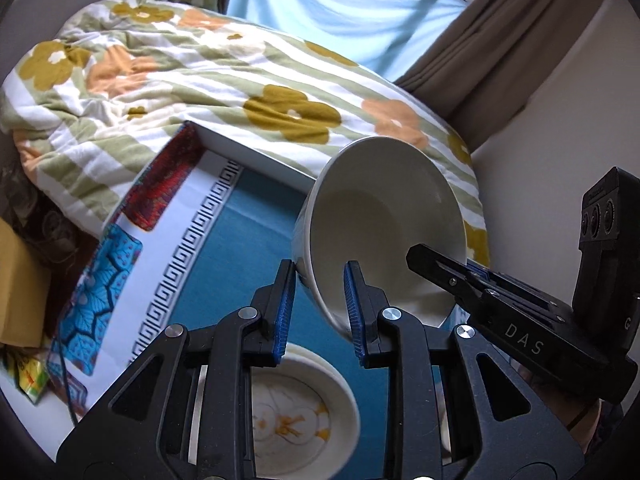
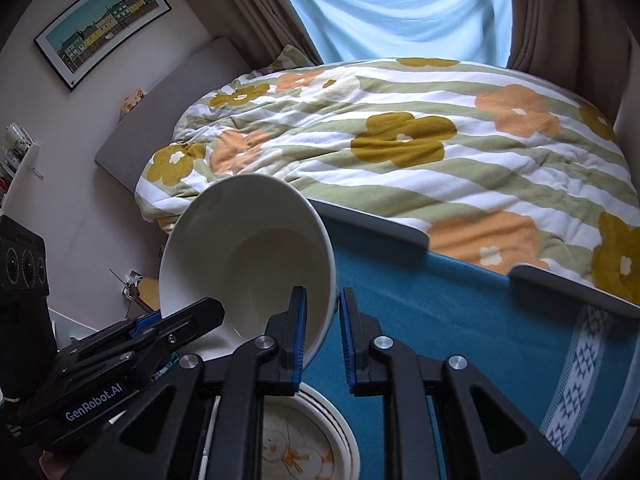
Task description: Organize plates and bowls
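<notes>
A plain white bowl [image 1: 384, 224] is held tilted in the air above the blue table. My left gripper [image 1: 318, 312] straddles its near rim, one pad outside and one inside. My right gripper [image 2: 323, 332] straddles the opposite rim of the same bowl [image 2: 244, 256] in the same way. Each gripper shows in the other's view, the right one [image 1: 460, 276] and the left one [image 2: 188, 316], clamped on the rim. Below the grippers lies a stack of plates with a yellow flower pattern [image 1: 304, 412], also in the right wrist view [image 2: 296, 440].
The table carries a blue cloth [image 2: 460, 312] with a patterned white border [image 1: 176, 248]. A raised white rail [image 2: 368, 220] edges its far side. Beyond it is a bed with a flowered striped duvet [image 2: 400, 136]. A cardboard box [image 1: 16, 280] stands at the left.
</notes>
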